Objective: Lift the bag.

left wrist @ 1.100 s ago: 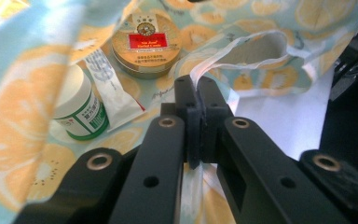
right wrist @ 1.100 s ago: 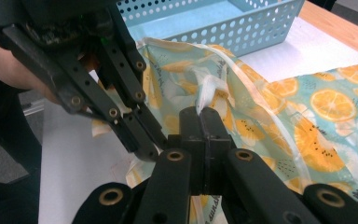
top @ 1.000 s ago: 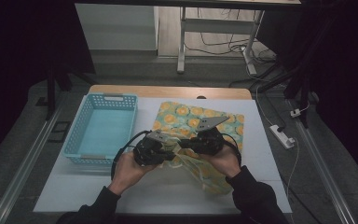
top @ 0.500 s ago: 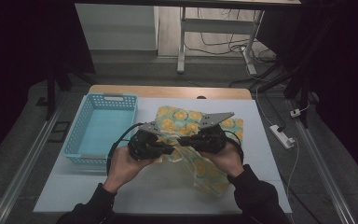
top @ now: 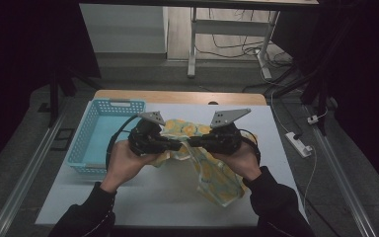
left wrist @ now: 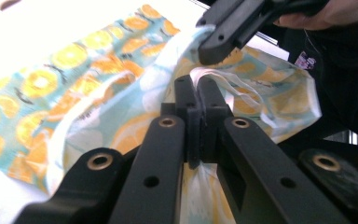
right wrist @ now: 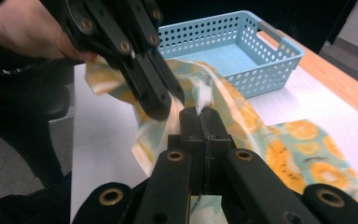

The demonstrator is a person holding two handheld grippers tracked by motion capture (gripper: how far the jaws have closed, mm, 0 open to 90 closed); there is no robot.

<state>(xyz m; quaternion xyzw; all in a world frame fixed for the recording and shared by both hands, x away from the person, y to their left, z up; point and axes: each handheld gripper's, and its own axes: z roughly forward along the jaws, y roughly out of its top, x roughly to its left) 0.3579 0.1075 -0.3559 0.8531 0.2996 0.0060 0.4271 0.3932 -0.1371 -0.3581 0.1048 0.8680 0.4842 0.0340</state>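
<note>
No text, label or number is readable.

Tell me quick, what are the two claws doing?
Left claw: shut on the orange-print cloth.
Right claw: shut on the same cloth.

Your high view is dim overall: room edges go near black, light falls from above onto the white table [top: 143, 197], which reads grey w/ soft shadows under your forearms. Left gripper view is much brighter; table top-left blows out to pure white glare, and the cloth [left wrist: 74, 79] looks washed out and soft. Jaws up close are sharp enough, background blurs. Right gripper view: even light, cloth edge [right wrist: 200, 93] motion-smeared, left side and bottom corners sink into dark.
</note>
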